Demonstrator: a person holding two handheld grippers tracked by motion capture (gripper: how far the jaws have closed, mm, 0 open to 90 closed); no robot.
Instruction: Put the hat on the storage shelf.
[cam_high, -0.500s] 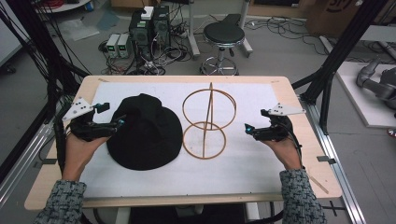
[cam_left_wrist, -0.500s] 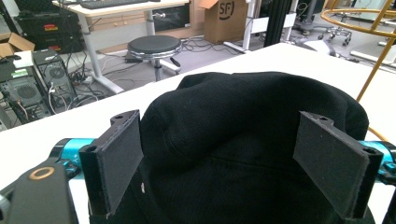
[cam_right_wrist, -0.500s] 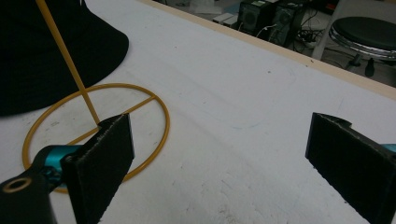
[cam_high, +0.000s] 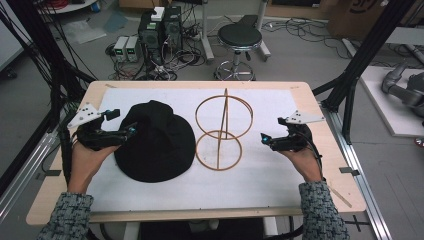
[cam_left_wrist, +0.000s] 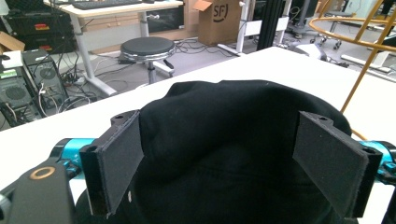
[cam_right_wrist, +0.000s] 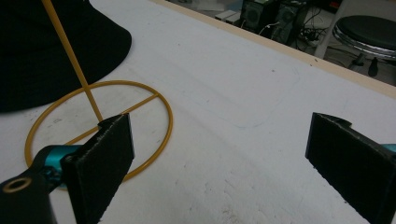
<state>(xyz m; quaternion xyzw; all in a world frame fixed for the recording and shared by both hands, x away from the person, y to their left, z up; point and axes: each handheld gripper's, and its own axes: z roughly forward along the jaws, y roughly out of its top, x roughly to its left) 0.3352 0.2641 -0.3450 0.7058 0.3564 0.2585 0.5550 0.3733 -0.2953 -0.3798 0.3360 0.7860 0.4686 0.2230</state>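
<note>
On the table, the hat lies left of the wire stand (just beside it), nearer the left edge.

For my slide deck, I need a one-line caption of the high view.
Two open grippers, left and right, flank a black hat and wire stand.

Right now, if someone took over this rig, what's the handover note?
Left hand-held gripper: open, jaws set either side of the black hat's edge, pads not pressing it.
Right hand-held gripper: open, holding nothing, low over the white mat to the right of the wire hat stand.
Hat lies flat on the mat, left of the stand; stand upright, bare.
Done: left gripper lined up on the hat.
Left, probably: close on the hat, lift it, set it on the stand's top ring.
</note>
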